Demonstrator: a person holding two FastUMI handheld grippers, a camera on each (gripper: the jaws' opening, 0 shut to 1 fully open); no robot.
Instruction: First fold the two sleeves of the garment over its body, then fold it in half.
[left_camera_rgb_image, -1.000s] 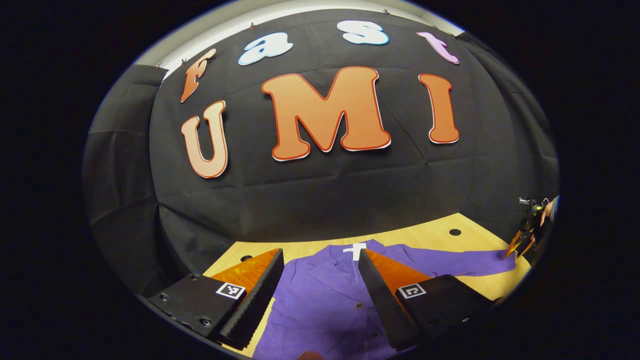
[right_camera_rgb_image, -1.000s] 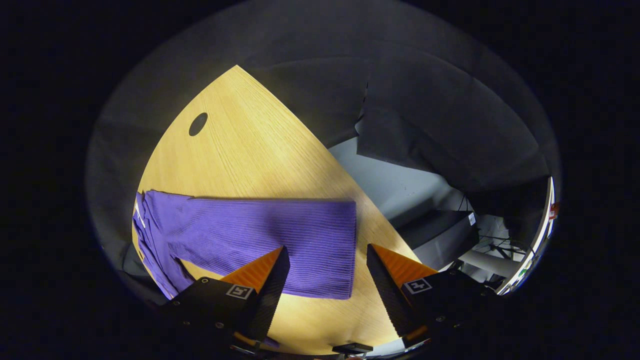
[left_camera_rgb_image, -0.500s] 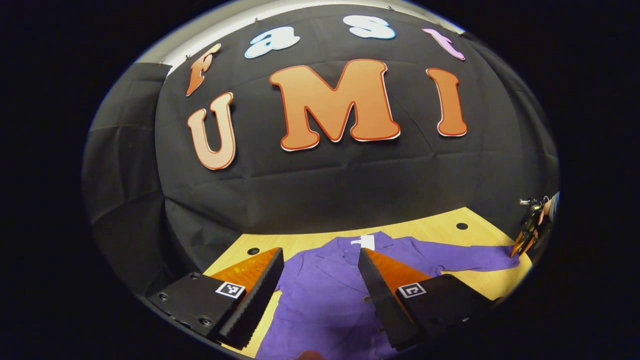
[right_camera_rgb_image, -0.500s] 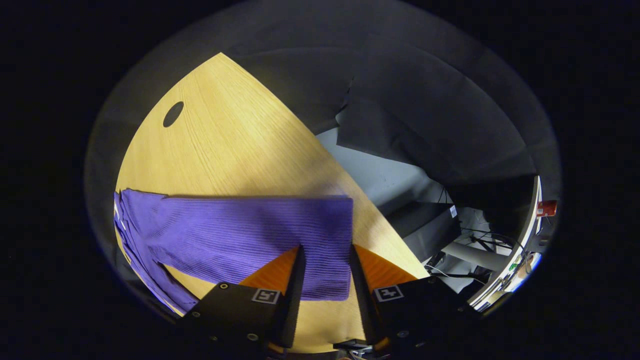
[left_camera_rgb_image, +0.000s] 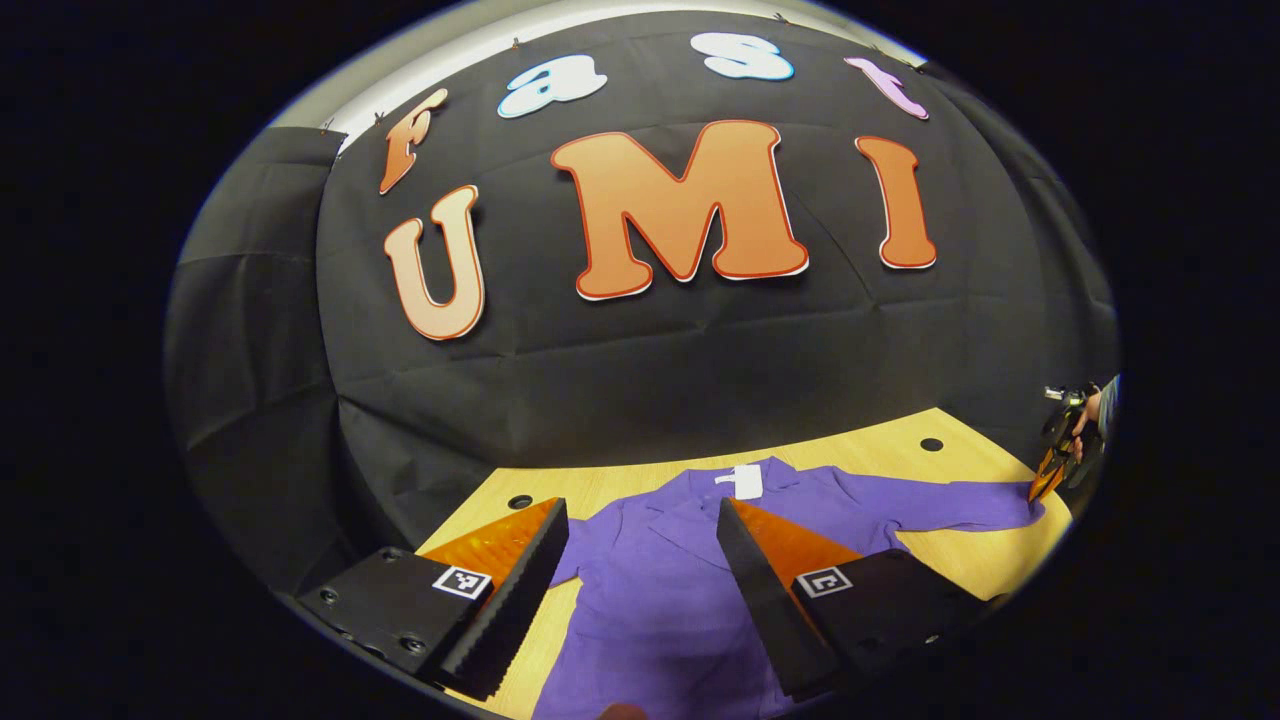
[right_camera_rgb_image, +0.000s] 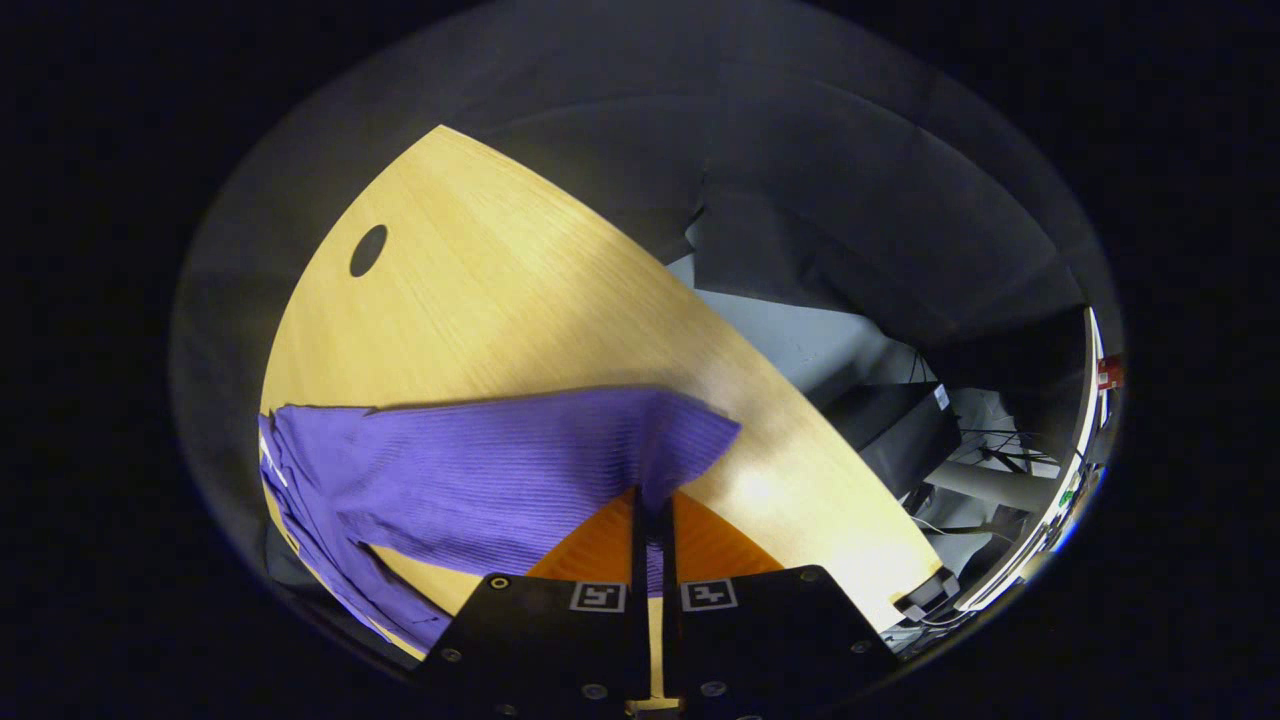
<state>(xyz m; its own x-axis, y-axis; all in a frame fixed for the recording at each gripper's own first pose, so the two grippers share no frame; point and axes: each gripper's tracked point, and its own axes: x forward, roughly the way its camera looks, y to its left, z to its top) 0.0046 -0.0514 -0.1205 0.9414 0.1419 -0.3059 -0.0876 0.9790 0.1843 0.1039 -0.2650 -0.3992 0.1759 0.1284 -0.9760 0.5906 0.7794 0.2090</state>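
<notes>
A purple buttoned garment (left_camera_rgb_image: 660, 590) lies flat on the wooden table (left_camera_rgb_image: 900, 450), its collar with a white tag toward the black wall. My left gripper (left_camera_rgb_image: 640, 545) hovers open above the garment's body, nothing between its fingers. In the right gripper view, my right gripper (right_camera_rgb_image: 652, 515) is shut on the cuff end of the purple sleeve (right_camera_rgb_image: 500, 470), which is lifted slightly off the table (right_camera_rgb_image: 480, 300). In the left gripper view that same sleeve (left_camera_rgb_image: 950, 505) stretches to the right, where the right gripper (left_camera_rgb_image: 1048, 484) and a hand hold its end.
The table has round holes (left_camera_rgb_image: 931, 444) (left_camera_rgb_image: 519, 502) (right_camera_rgb_image: 368, 250) near its far corners. Past the table's right edge lie grey floor, dark boxes and cables (right_camera_rgb_image: 960, 450). Black cloth walls close off the back and left.
My right gripper went from open around the sleeve's cuff to shut on it, and the cuff has lifted and bunched. The left gripper view has shifted slightly while that gripper stays open.
</notes>
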